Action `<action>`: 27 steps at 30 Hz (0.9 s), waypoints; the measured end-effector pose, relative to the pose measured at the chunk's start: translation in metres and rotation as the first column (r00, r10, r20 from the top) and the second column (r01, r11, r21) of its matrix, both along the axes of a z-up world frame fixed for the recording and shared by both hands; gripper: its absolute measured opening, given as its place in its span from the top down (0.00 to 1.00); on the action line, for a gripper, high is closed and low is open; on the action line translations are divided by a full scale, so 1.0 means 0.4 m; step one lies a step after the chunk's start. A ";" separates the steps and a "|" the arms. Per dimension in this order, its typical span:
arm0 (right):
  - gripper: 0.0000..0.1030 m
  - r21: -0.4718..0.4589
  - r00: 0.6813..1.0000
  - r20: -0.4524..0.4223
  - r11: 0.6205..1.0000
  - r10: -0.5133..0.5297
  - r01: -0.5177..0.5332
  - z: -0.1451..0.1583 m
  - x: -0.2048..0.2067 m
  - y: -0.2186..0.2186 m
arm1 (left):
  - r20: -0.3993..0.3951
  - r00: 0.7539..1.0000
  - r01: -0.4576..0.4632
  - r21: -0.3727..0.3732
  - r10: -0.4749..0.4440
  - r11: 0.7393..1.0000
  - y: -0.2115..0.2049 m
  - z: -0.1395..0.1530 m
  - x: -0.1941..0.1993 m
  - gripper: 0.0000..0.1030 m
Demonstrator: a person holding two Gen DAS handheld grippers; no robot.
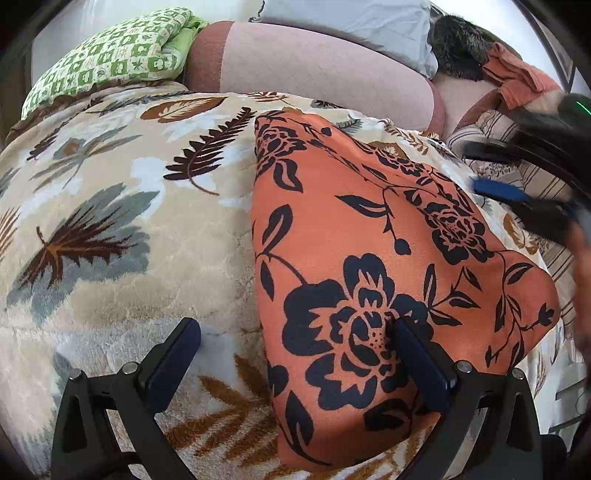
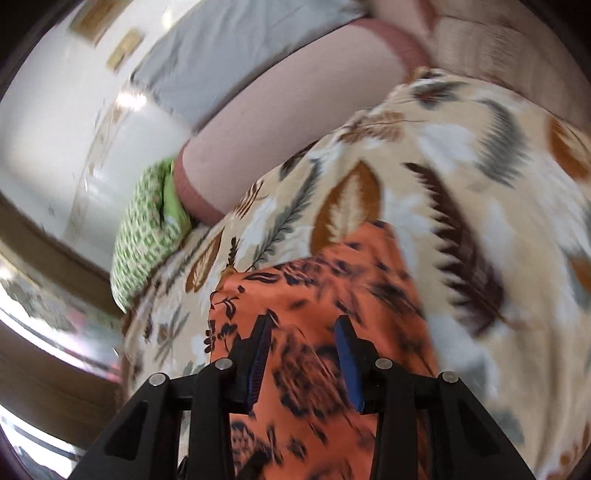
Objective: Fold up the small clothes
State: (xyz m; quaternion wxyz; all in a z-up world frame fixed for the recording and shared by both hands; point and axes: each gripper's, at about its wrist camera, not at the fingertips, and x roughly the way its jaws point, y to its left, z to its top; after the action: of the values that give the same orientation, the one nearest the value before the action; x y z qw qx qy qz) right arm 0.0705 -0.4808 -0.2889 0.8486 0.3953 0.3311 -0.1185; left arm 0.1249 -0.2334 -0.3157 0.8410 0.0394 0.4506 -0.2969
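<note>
I had the orange floral cloth (image 1: 369, 258) lying folded on the leaf-patterned blanket (image 1: 129, 221) that covered the bed, its long left edge running straight from near to far and its far end tapering toward the pink bolster (image 1: 314, 74). My left gripper (image 1: 295, 354) hung low over the near left part of the cloth with its jaws spread as wide as they went; the left finger (image 1: 177, 354) stood over bare blanket and the right finger (image 1: 417, 358) over the big dark flower, with the cloth's edge between them and nothing pinched. My right gripper (image 2: 304, 354) showed in its own blurred view above the near end of the cloth, jaws partly parted, and as far as I could judge through the smear the blue pads (image 2: 347, 354) were clear of the fabric rather than pressing it. From the left camera that same gripper appeared as a dark blur at the right edge, beside the cloth's right side. Farther back lay a green checked pillow (image 1: 110, 62) at the left, a grey pillow (image 1: 351, 26) behind the bolster, and a rust-coloured garment (image 1: 517, 77) at the far right.
</note>
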 end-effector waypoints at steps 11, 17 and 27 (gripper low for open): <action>0.70 -0.099 0.957 -0.289 0.995 -0.033 0.004 -0.126 0.232 -0.055 | -0.049 0.997 0.062 0.069 -0.059 0.996 -0.022 0.003 0.018 0.00; 0.66 -0.034 0.959 -0.124 0.965 0.254 -0.260 -0.005 0.332 0.051 | -0.051 0.997 0.068 0.094 -0.064 0.993 -0.025 0.005 0.013 0.00; 0.65 0.055 0.900 -0.261 0.936 0.350 -0.348 -0.128 0.503 0.125 | -0.057 0.996 0.073 0.076 -0.069 0.994 -0.017 0.001 0.019 0.00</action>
State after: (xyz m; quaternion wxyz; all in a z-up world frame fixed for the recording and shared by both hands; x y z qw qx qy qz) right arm 0.2717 -0.4306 -0.3402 0.8022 0.3132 0.5081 -0.0155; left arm 0.1324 -0.2403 -0.3153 0.8152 0.0800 0.4827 -0.3098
